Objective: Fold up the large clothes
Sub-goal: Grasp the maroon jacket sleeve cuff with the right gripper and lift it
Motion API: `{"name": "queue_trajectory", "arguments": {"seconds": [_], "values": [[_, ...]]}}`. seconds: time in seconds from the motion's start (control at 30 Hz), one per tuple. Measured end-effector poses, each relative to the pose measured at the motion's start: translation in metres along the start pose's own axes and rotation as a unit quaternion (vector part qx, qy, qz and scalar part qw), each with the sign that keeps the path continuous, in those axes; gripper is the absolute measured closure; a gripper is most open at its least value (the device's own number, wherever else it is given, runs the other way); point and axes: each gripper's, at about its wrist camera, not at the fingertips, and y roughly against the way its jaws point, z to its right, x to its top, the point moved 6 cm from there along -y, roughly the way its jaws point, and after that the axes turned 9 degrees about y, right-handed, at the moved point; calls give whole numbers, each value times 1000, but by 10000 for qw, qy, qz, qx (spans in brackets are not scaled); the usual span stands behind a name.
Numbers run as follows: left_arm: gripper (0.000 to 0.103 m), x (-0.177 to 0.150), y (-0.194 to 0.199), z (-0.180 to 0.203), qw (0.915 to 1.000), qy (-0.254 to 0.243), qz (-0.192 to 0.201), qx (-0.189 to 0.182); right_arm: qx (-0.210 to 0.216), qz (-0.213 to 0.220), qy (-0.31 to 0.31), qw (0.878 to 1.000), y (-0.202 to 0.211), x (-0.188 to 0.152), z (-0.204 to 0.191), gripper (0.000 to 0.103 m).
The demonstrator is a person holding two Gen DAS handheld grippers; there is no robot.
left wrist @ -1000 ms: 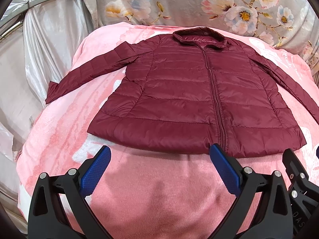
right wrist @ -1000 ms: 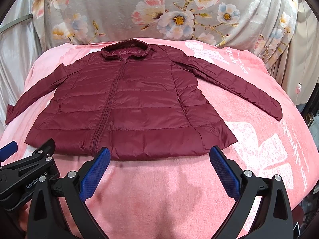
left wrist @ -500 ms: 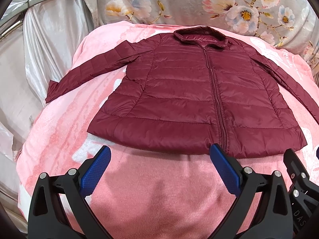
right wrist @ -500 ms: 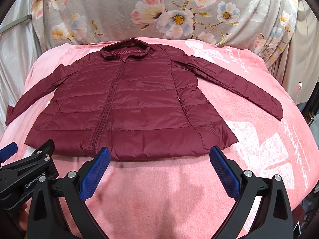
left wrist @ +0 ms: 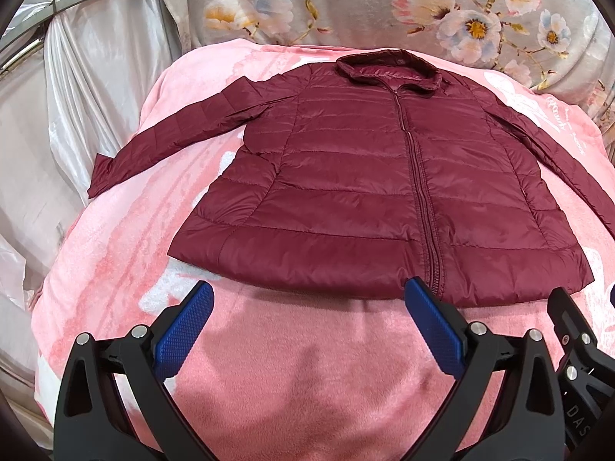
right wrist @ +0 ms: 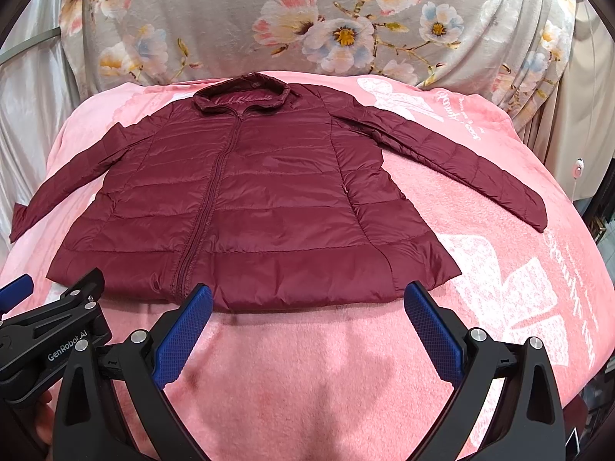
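Observation:
A dark red quilted jacket point(left wrist: 369, 176) point(right wrist: 246, 199) lies flat and zipped on a pink blanket point(left wrist: 307, 376) point(right wrist: 307, 376), collar at the far side, both sleeves spread outward. My left gripper point(left wrist: 309, 299) hovers open just short of the hem, near the zip's bottom end. My right gripper point(right wrist: 309, 301) is open too, in front of the hem's right half. Neither gripper holds anything. The left gripper's body point(right wrist: 50, 330) shows at the lower left of the right wrist view.
A floral grey fabric point(right wrist: 346, 30) backs the bed beyond the collar. Silvery drapes point(left wrist: 77, 96) hang at the left. The blanket falls away at the left edge point(left wrist: 57, 269) and the right edge point(right wrist: 584, 269).
Both grippers have stayed almost still; the views shift only slightly. The jacket has not moved.

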Motion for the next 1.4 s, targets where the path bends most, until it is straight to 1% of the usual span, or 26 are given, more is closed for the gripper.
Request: {"name": "queue_trajectory", "arguments": {"seconds": [0.33,0.43,0.47,0.53,0.57,0.63,0.73,0.8,0.87,0.9,0.93,0.97,1.0,1.03,1.13,1.17,1.2,1.3,1.33,1.4], "values": [[6,2,-4,3,10000,-12,-45,27,19,-3,-13,10000,-1,2,1,5],[6,4,-8,6,9999,-41,-101,8,93,47,-85,9999,-7,4,5,5],[6,5,-10,7,9999,-48,-125,-7,178,70,-145,9997,-11,5,8,5],[5,8,-15,8,9998,-44,-202,-36,407,97,-311,9986,-23,11,20,5],[5,10,-17,9,9997,-35,-241,-46,419,82,-404,9983,-28,15,29,5],[5,14,-24,9,9994,16,-336,-77,280,70,-629,9976,-37,22,53,5],[5,23,-36,10,9991,93,-416,-89,-103,95,-1076,9941,-52,32,104,5],[5,30,-43,9,9991,133,-400,-48,-360,81,-1428,9891,-63,35,141,5],[5,39,-51,10,9993,151,-345,-73,-642,114,-1819,9811,-76,34,185,5],[5,43,-53,11,9993,139,-329,-58,-938,138,-2092,9733,-89,32,222,5],[5,49,-59,12,9994,131,-312,-48,-938,138,-2092,9733,-89,32,222,5],[5,53,-63,13,9994,135,-311,-68,-1054,126,-2208,9695,-98,30,239,5],[5,58,-69,13,9993,161,-317,-69,-1222,36,-2462,9615,-115,23,273,5],[5,62,-73,13,9993,186,-313,-82,-1276,-7,-2600,9572,-122,19,286,6],[5,74,-89,12,9993,213,-292,-41,-1209,-40,-3102,9429,-146,6,320,17],[5,78,-95,12,9993,219,-293,-22,-1167,-79,-3340,9353,-156,1,333,20],[5,81,-100,12,9993,235,-292,2,-1138,-99,-3491,9301,-163,-3,341,21],[5,91,-114,8,9991,302,-285,61,-1091,-159,-3909,9138,-181,-14,361,30],[5,93,-117,7,9991,321,-279,73,-1123,-89,-3992,9099,-184,-14,367,33],[5,96,-123,4,9989,358,-279,102,-1269,29,-3997,9078,-185,-11,376,36]]}}
